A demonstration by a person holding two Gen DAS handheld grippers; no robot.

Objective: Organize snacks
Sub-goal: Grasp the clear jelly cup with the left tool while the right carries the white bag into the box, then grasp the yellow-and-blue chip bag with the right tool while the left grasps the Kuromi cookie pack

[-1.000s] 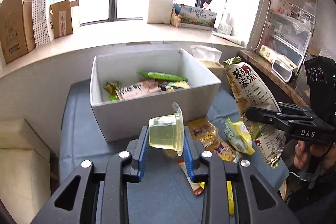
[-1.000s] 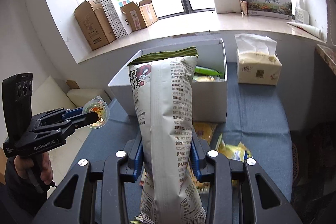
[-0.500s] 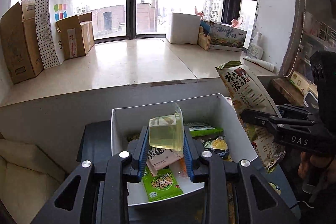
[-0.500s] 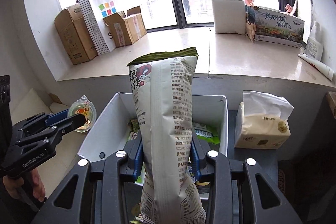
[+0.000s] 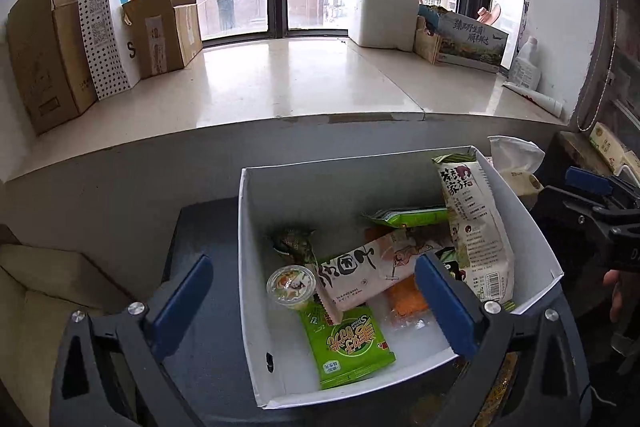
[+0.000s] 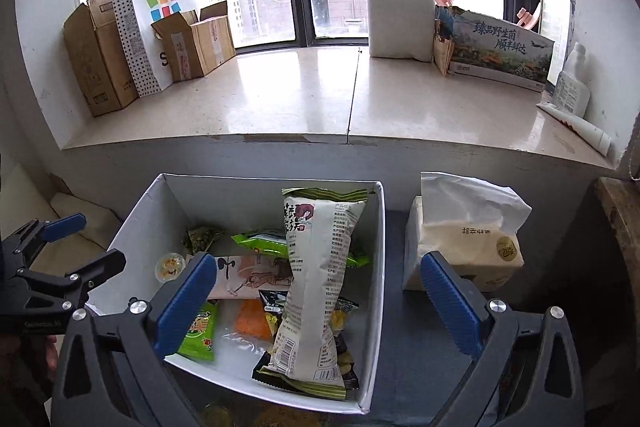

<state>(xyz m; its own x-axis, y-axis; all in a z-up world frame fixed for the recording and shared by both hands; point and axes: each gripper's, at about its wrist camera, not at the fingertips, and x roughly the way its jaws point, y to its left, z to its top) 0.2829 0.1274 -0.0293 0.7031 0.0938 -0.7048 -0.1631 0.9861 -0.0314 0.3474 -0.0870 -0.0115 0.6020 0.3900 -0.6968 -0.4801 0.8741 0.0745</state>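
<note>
A white box (image 5: 249, 267) (image 6: 378, 247) holds several snack packs. My left gripper (image 5: 316, 303) hovers over it with its jaws opening wide and nothing between the pads. Below them a clear jelly cup (image 5: 290, 285) (image 6: 170, 266) lies in the box, free of the pads. My right gripper (image 6: 318, 303) is also opening over the box. The tall white snack bag (image 6: 316, 287) (image 5: 476, 227) lies loose on the other packs, and neither pad touches it. Each gripper shows in the other's view: the left gripper (image 6: 92, 241) at the left edge, the right gripper (image 5: 568, 187) at the right edge.
A tissue pack (image 6: 468, 243) stands right of the box on the dark blue table (image 6: 420, 347). Loose snacks (image 6: 224, 415) lie in front of the box. The windowsill (image 5: 300, 83) behind carries cardboard boxes (image 5: 40, 47), a paper bag (image 5: 116, 11) and cartons.
Both grippers moved forward over the box, then opened. The jelly cup left the left gripper and the tall bag left the right gripper; both now lie in the box.
</note>
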